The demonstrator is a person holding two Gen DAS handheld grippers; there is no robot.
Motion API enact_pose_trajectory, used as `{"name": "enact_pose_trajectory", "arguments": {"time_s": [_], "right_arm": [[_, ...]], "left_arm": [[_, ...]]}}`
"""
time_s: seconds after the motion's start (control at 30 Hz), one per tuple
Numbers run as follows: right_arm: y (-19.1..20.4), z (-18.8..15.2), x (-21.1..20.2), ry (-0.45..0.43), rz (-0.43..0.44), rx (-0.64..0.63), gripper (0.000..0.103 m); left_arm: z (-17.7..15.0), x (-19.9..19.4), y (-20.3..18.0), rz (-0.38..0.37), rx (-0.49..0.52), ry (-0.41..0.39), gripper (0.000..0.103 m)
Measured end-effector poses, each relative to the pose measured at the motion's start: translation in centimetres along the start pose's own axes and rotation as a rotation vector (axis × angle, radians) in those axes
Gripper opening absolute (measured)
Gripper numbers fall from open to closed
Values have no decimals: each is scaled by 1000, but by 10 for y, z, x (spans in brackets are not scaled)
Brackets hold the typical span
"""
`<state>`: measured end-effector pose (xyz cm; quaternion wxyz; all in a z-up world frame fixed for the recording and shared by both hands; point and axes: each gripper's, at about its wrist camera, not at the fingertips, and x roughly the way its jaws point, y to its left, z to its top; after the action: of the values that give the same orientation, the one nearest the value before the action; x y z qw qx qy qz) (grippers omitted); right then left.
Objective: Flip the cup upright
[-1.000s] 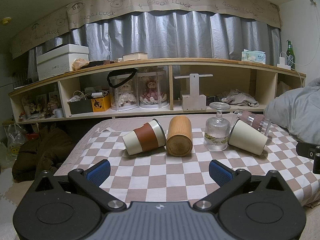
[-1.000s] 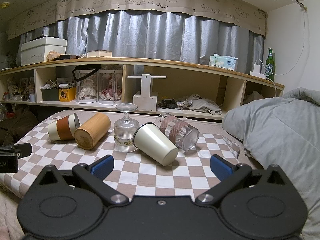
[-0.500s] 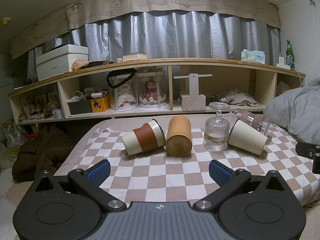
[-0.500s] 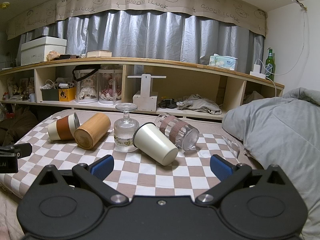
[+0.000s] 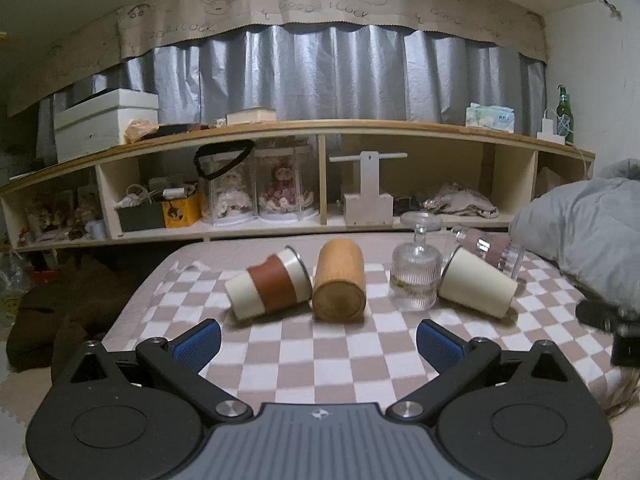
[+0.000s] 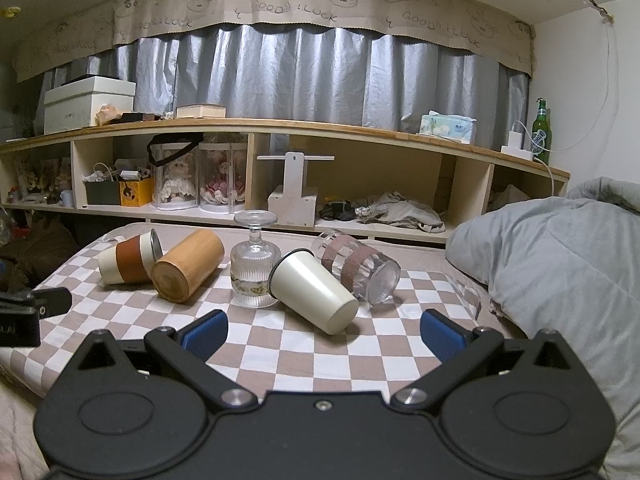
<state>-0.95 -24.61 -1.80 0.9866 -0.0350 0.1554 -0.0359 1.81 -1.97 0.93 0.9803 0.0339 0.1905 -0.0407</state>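
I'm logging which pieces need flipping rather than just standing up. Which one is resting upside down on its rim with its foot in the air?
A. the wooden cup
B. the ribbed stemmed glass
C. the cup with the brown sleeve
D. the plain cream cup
B: the ribbed stemmed glass stands inverted on the checkered cloth, its round foot uppermost, while the other cups in the row lie on their sides.
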Motion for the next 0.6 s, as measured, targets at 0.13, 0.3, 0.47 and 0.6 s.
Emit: {"name": "enact_pose_trajectory", "arguments": {"time_s": [0.13, 0.3, 0.47, 0.6], "right_arm": [[-1, -2, 3, 1, 11, 6, 103], [-4, -4, 6, 7, 24, 13, 103], [-6, -5, 10, 11, 37, 22, 103], [-9, -9, 16, 32, 44, 32, 103]], "left_arm": [[17, 15, 1, 29, 73, -27, 102], [36, 51, 14, 75, 77, -16, 101], [51, 99, 36, 100, 75, -32, 99], [53, 134, 53, 70, 138, -20, 99]]}}
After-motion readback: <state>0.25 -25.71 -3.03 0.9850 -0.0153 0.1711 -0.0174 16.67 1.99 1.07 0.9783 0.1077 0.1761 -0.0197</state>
